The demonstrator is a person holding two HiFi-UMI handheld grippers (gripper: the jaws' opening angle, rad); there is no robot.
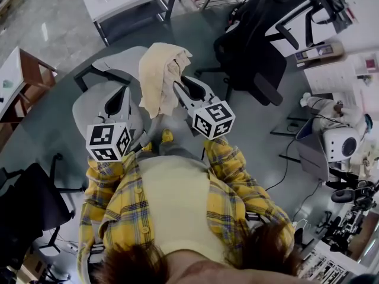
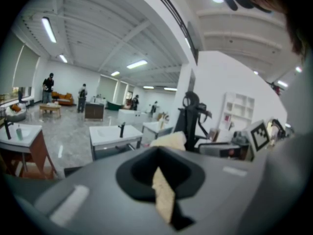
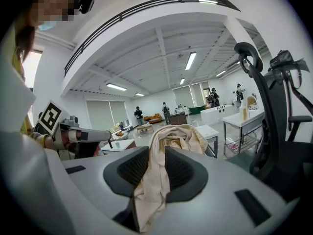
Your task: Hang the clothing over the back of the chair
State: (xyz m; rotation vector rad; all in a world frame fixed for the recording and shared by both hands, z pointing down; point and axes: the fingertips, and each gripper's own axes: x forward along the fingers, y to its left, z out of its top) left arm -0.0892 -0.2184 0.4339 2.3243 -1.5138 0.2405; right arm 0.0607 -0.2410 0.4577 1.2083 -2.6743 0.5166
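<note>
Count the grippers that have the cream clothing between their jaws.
2. The left gripper pinches a thin strip of the clothing; the right gripper grips a thicker fold. Neither is hidden.

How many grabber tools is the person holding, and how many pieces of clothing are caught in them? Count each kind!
Grippers: 2 (left gripper, right gripper)
Cream clothing: 1
Total: 3

Clothing between left claw and right claw, chair beyond.
</note>
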